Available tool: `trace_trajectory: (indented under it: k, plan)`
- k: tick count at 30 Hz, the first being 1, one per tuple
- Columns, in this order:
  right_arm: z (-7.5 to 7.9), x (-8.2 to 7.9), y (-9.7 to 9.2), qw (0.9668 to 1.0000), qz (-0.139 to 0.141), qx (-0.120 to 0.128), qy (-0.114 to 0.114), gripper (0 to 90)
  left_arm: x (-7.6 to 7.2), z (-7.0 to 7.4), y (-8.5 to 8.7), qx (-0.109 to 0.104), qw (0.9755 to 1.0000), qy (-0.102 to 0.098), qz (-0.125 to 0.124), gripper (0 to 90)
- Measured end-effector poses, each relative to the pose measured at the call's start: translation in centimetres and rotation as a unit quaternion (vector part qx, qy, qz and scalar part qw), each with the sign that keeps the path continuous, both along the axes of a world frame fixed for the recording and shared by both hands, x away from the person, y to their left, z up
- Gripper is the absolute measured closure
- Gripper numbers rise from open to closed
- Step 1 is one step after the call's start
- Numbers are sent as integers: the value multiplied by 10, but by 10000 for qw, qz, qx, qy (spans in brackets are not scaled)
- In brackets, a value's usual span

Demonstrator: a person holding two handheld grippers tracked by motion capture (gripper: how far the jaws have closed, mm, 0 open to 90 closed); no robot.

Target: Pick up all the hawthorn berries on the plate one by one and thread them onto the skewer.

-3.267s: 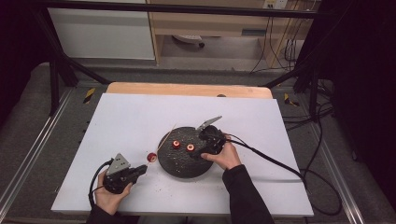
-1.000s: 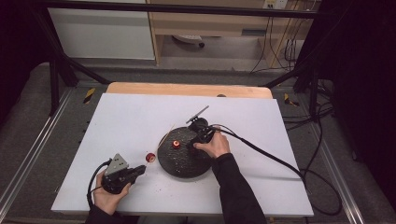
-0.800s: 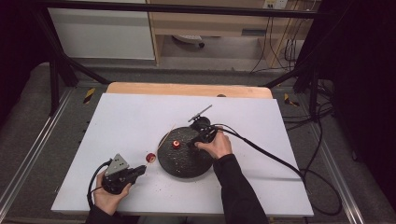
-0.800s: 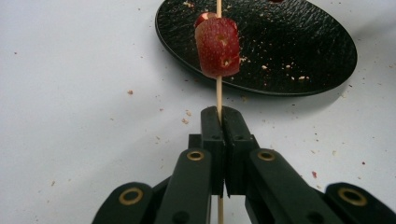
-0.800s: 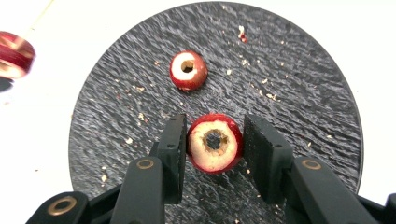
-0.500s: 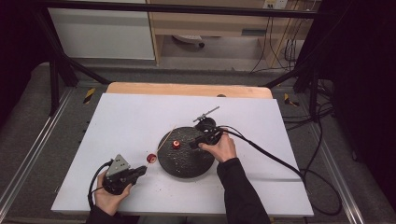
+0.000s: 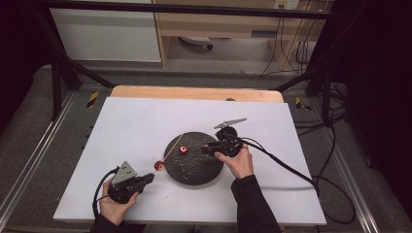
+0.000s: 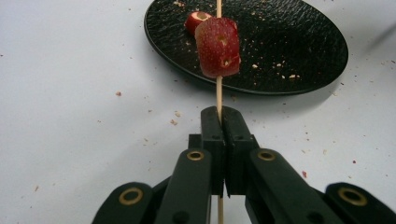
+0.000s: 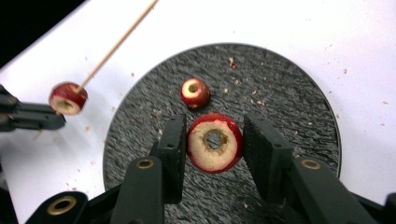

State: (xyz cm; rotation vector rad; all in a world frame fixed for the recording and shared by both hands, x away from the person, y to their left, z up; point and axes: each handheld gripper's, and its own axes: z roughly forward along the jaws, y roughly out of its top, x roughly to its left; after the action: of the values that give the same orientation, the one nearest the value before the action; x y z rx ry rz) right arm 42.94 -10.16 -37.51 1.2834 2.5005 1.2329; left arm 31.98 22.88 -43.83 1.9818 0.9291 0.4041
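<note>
A person is sitting at the near edge of the white tabletop [image 7: 145, 126], working with a tool in each hand. The left tool [image 7: 145, 178] is resting low at the near left, its jaws pressed fully together on the near end of a thin wooden skewer [image 8: 218, 95]. The skewer is running away from it, up and to the right, over the near-left rim of the black plate [image 7: 209, 174], and a red fruit piece [image 8: 217, 46] is sitting threaded on it just beyond the jaws, right at the plate's edge (in the high view it is showing as a small red dot [image 7: 159, 165] beside the plate).

The right tool [image 7: 208, 148] is hovering over the right side of the plate, pointing left toward the skewer. Its jaws are closed in on a cored red fruit ring [image 9: 215, 142], one pad pressing each side, with the pale cut face and the round hole turned toward the tool's own camera. The ring is being held above the plate's dark, pebbled surface, not lying on it.

A second, smaller cored fruit piece [image 9: 195, 92] is lying loose on the plate, a little left of the centre and between the two tools [image 7: 183, 150]. Crumbs are scattered across the plate and the tabletop around it. A black cable is trailing from the right tool off toward the right edge of the tabletop.
</note>
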Motion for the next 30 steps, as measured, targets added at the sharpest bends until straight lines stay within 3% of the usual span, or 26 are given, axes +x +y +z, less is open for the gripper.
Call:
trace_trajectory:
  k: [6,13,22,30]
  plan:
    - [-6,-9,-6,9983,-213,522,-147,616,-1,0,-2,-7,10000,-12,-19,882]
    - [-14,-17,-9,9912,-486,1212,-234,617,-2,0,-4,-14,10000,-20,-50,882]
    - [-26,-24,-9,9768,-831,1945,-344,617,-3,0,-6,-49,10000,-30,-63,882]
    - [-34,-31,-10,9583,-1201,2536,-538,617,-4,0,-10,-86,9999,-67,-50,882]
